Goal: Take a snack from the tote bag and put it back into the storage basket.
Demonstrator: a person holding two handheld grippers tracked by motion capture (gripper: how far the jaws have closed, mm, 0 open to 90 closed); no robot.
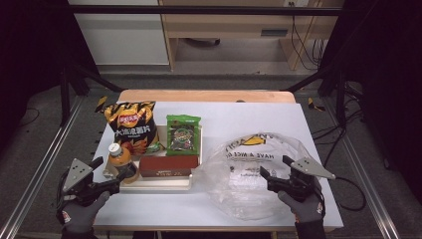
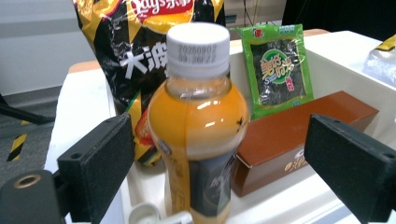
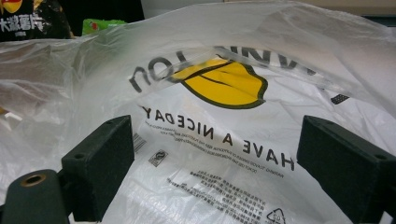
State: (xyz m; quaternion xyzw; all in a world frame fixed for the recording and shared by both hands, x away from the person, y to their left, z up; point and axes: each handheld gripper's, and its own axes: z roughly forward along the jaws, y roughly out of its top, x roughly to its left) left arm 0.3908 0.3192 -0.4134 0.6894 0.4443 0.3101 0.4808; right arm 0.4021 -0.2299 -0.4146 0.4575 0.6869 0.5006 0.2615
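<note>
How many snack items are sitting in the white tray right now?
4: the chips bag at the tray's far left, the green seaweed packet at far right, the orange juice bottle near left, and the brown box near right. Smaller items behind them may be hidden.

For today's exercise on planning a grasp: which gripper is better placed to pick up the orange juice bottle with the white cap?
Left. The left gripper has its open jaws either side of the orange juice bottle; the right gripper is at the clear plastic bag.
</note>
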